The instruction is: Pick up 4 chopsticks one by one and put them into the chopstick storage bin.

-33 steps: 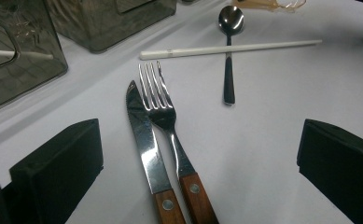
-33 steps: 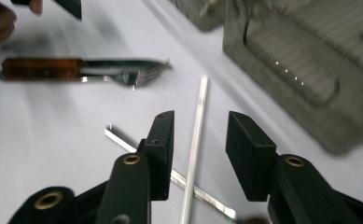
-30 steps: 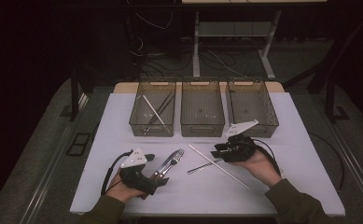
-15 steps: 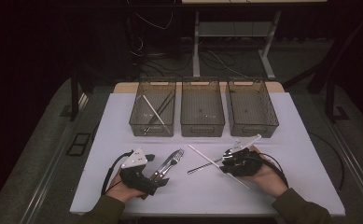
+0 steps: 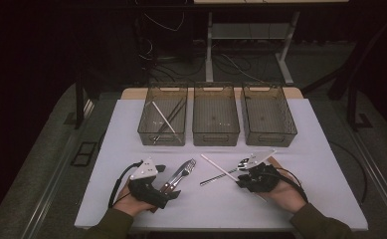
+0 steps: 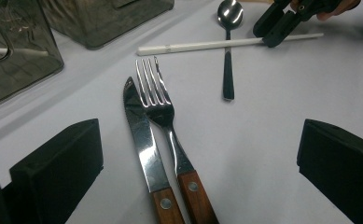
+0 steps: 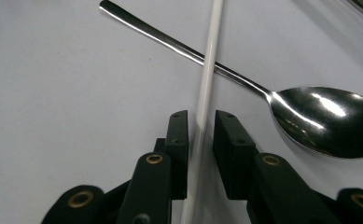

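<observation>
White tabletop (image 5: pixel 330 199) is spread under everything. At its far edge three clear bins (image 5: pixel 216 115) are lined up. The left one holds a few long utensils, but through the tinted walls they cannot be told apart.

The left gripper (image 5: pixel 167 185) is held wide open at the near left, and a knife (image 6: pixel 142 140) and fork (image 6: pixel 163 107) lie side by side between its jaws, untouched.

The right gripper (image 7: pixel 201 135) is set down at the near right. Its jaws have just been closing and are now drawn narrow around a stick (image 7: pixel 212 56), with a sliver of gap seen on each side, so no squeeze is made yet.

The stick lies right of the middle of the table and is crossed over the handle of a spoon (image 7: pixel 319 119), so its middle is propped off the surface. It is judged to be:
- light, thin and stiff;
- smooth, so liable to roll or pivot in the pads;
- likely to drag the spoon if it is slid instead of lifted.

A grip close to the near end, where the jaws now stand, is workable, though tipping is to be expected there.

The near end of the stick is hidden under the gripper, and its material cannot be made out.
</observation>
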